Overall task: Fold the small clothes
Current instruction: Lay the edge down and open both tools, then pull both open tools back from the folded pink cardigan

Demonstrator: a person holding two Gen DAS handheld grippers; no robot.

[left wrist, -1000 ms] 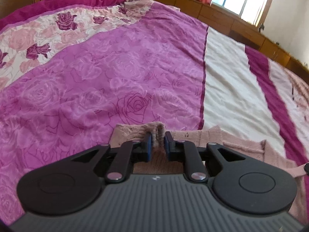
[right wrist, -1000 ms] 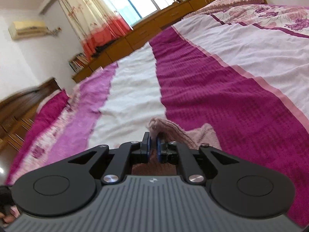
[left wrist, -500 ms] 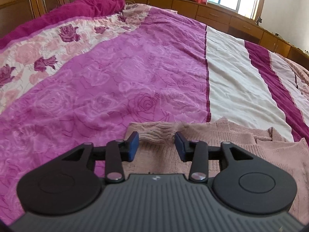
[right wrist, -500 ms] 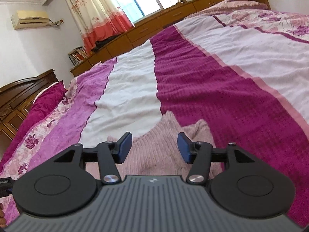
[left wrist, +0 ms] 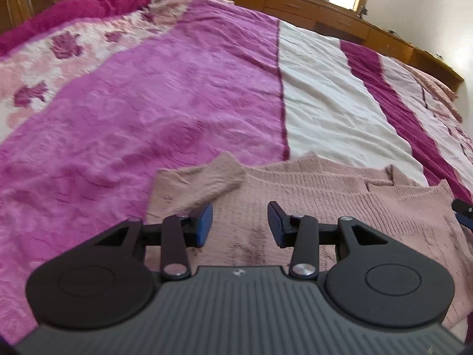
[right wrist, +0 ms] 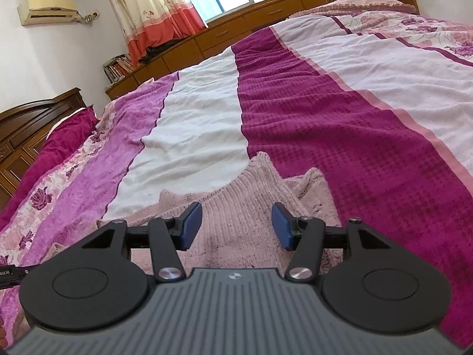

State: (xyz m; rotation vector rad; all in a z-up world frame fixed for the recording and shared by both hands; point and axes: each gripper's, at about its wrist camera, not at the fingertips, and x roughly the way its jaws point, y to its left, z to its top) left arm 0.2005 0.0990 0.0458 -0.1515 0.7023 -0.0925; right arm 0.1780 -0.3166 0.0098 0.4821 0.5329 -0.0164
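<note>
A small dusty-pink knitted sweater (left wrist: 310,195) lies spread across a bed (left wrist: 177,94), over a bedspread of purple rose-print, white and magenta stripes. It seems laid out flat so that its edges can be found and lifted over for a fold. One corner at the far left, probably a sleeve (left wrist: 204,180), is already doubled over onto the body of the garment. At the far right edge, two small points of knit stand up slightly where the cloth is bunched.

The left hand-held gripper (left wrist: 239,224) hovers low over the left part of the sweater. Its blue-padded fingers (left wrist: 204,224) are spread apart, with only flat knit showing beneath the gap; they pinch nothing.

The right hand-held gripper (right wrist: 236,226) hangs over the right part of the sweater (right wrist: 236,201), also angled downward. Its fingers (right wrist: 192,226) stand spread a little wider than the left pair, and they too grip nothing, with the cloth lying loose below.

With both tools empty above the garment, the next fold appears not yet begun. Wooden cabinets (right wrist: 236,32) and a curtained window (right wrist: 165,6) line the far wall.
</note>
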